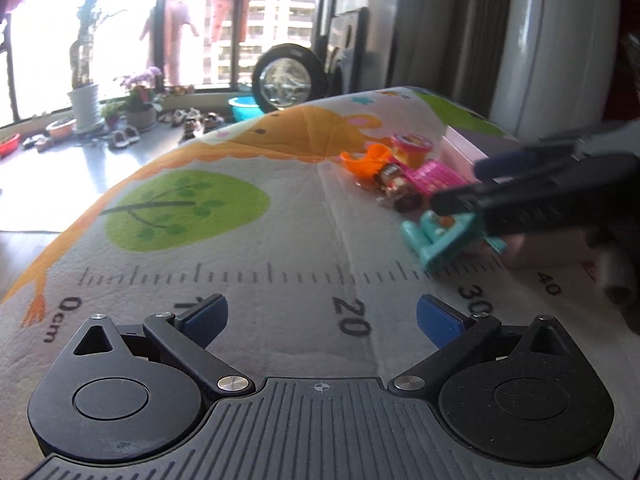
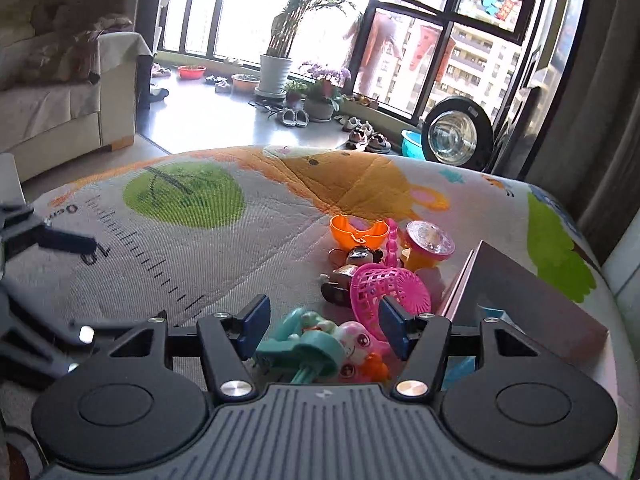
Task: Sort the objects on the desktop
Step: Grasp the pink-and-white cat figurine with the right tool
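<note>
1. Right wrist view: five toys lie clustered on the printed mat (image 2: 240,248), between the mat's centre and the box.
2. One teal toy (image 2: 308,350) with a pink rabbit figure (image 2: 358,346) attached lies between the right gripper (image 2: 324,324) fingers; jaws partly open, pads not pressing it, nothing held.
3. One pink mesh basket (image 2: 392,288) at 1 o'clock from the teal toy, just beside the right pad.
4. One dark doll figure (image 2: 352,268) at 12 o'clock, touching the basket.
5. One orange cup piece (image 2: 358,234) beyond the doll.
6. One pink-lidded yellow pot (image 2: 430,246) at 2 o'clock from the doll.
7. One pink box (image 2: 532,300) at 3 o'clock from the pile; something blue shows inside, too hidden to name.
8. Left wrist view: left gripper (image 1: 322,320) spread wide over the mat's ruler marks, empty, well apart from the toys at its 2 o'clock.
</note>
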Tool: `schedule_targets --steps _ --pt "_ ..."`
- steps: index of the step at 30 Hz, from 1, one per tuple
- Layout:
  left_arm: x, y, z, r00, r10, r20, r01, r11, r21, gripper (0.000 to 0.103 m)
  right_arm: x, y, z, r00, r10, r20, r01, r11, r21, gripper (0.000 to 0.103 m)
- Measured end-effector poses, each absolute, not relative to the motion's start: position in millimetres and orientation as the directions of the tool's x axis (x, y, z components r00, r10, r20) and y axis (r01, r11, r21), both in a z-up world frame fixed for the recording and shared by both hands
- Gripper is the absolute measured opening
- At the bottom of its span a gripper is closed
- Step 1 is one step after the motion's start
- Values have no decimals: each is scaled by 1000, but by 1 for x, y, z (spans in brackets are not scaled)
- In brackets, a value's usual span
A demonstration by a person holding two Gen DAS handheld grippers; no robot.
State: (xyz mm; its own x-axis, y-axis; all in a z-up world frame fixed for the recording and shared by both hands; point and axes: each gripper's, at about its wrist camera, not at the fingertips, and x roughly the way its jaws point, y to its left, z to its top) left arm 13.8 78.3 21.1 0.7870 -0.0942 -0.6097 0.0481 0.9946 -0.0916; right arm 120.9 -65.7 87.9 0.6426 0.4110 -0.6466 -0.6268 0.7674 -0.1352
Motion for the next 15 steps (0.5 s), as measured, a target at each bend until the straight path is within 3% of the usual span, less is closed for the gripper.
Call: schedule_targets --steps 4,5,8,9,13,15 --pt "5 56 19 773 -185 -606 164 982 -91 103 139 -69 83 497 423 -758 -607 794 45 61" --pt "3 54 20 773 -201 -601 178 979 -98 103 133 -72 86 459 456 -762 -622 778 91 66" --pt "-1 50 22 765 -246 -595 217 969 -121 103 118 -83 104 262 628 -733 -682 658 320 66" --pt "-1 49 22 762 -256 -595 225 966 -127 103 112 -83 111 291 630 -720 -688 661 300 67" --pt "-1 41 20 754 -268 -600 237 962 -133 103 111 -65 111 561 432 -706 -646 762 -47 74" --pt "-2 39 19 752 -259 -606 234 965 -122 103 123 -57 95 588 369 -720 -620 777 -108 74"
